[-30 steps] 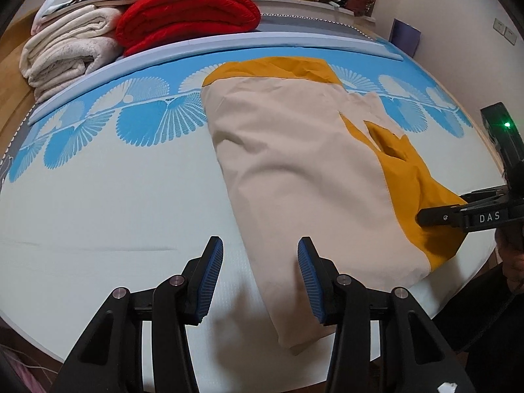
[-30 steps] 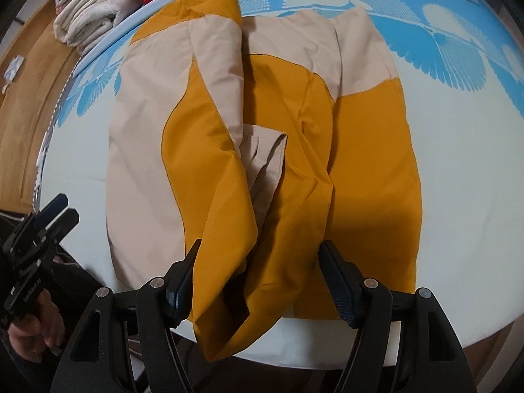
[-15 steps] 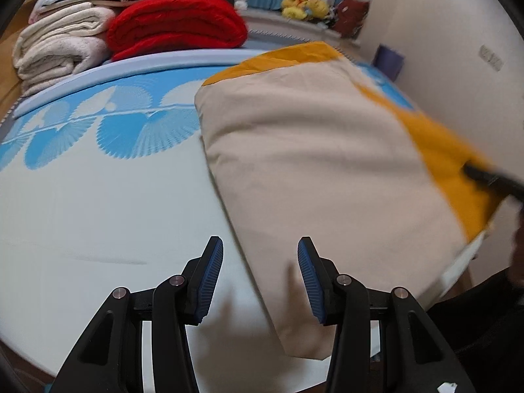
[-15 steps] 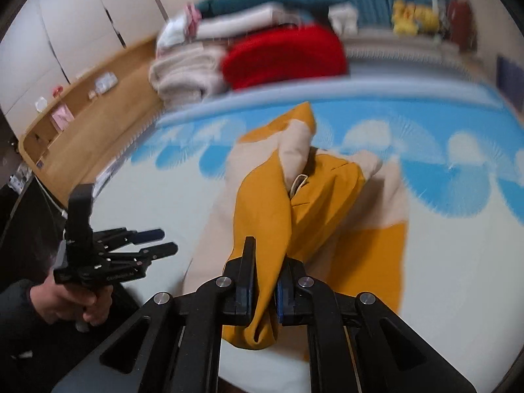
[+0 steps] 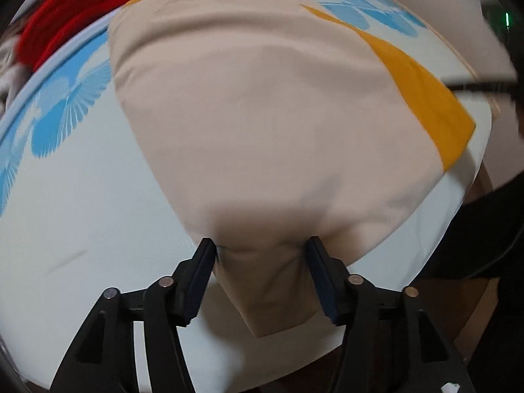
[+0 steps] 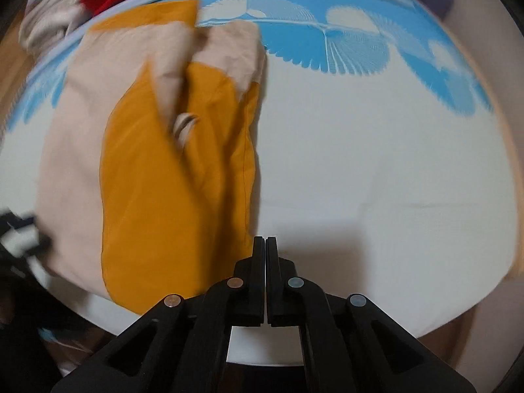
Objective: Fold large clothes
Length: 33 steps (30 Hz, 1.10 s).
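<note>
the big tan and yellow cloth [image 5: 262,114] lies on the bed [image 5: 82,213], folded over, with the red blanket [image 5: 82,9] past its far end. the left gripper [image 5: 258,262] has its two fingers spread wide, and the near corner of the cloth sits between them. the fingers are not squeezing it. the right gripper [image 6: 265,262] has its fingers pressed together with nothing seen between them. it sits just beside the near yellow edge of the cloth [image 6: 170,180], over the plain white part of the bed [image 6: 376,180].
</note>
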Tool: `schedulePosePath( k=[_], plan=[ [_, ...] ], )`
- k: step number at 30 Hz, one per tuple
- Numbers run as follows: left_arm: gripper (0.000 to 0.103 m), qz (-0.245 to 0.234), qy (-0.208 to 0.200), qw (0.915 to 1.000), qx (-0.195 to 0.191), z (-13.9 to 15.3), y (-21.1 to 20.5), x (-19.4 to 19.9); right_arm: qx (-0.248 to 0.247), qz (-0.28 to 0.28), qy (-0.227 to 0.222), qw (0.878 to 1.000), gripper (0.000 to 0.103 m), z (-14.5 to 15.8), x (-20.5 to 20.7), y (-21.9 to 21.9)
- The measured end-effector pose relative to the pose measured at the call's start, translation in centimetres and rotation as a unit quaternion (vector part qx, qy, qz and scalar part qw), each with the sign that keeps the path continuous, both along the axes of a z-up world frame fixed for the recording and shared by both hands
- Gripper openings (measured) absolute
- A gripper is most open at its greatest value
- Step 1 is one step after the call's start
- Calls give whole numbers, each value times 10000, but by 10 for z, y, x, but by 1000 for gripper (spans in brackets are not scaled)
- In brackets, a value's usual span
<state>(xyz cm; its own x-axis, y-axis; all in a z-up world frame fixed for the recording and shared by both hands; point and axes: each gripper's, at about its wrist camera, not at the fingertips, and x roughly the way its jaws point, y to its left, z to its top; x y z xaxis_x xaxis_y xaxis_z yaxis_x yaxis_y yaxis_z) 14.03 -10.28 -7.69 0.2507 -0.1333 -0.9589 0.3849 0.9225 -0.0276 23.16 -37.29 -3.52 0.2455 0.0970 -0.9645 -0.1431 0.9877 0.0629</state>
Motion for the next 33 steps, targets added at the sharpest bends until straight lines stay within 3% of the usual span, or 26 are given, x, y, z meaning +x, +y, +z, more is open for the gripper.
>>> schedulePosePath(
  k=[3,4,5,6,7,9,10,11,14,16,18,20,23,25,27,28,29,30,31,33],
  plan=[
    [54,89,29,9999,-134,4,4,1,799,-32,-646,9947,7,34,-3,-7],
    [54,133,41,9997,-183,5,5,3,1061,-60,-673,9921,20,38,-5,-9],
    [54,166,31,9996,-213,6,6,3,1247,-88,-608,9903,49,38,-4,-8],
    [54,182,12,9996,-230,7,6,4,1347,-87,-512,9895,62,35,-7,-6],
    [54,204,-27,9994,-264,9,8,3,1345,-3,-340,9903,68,29,-8,0],
    [53,282,-130,9988,-377,15,12,3,956,335,7,9949,59,14,-11,19],
    [53,354,-209,9981,-459,20,15,2,786,558,158,9952,21,7,-14,28],
    [53,425,-282,9973,-529,23,20,3,723,693,272,9946,3,1,-17,34],
    [53,792,-534,9921,-810,38,32,10,640,792,218,9946,2,2,-24,33],
    [53,997,-561,9894,-899,39,42,17,589,416,445,9964,0,-9,-20,20],
    [53,1106,-412,9909,-641,29,45,23,162,250,684,9972,0,-27,-17,15],
    [55,1154,-109,9928,-314,12,45,27,79,342,750,9966,0,-30,-19,20],
    [54,1312,-23,9902,-489,13,52,29,105,396,566,9976,0,-18,-18,26],
    [53,1398,-7,9883,-610,15,58,28,79,344,211,9992,5,-1,-16,26],
    [53,1464,39,9870,-669,14,60,28,141,142,-506,9985,9,29,-10,24],
    [53,1476,45,9867,-684,14,60,27,322,2,-804,9962,20,42,-5,21],
    [53,1470,34,9867,-692,14,60,27,496,-138,-1041,9932,41,52,-3,19],
    [53,1458,13,9869,-697,15,59,27,623,-243,-1201,9905,49,58,1,17],
    [53,1454,-19,9869,-702,16,60,28,788,-315,-1355,9871,57,64,9,19],
    [53,1491,-64,9863,-704,19,61,29,952,-253,-1359,9858,57,65,31,26]
  ],
)
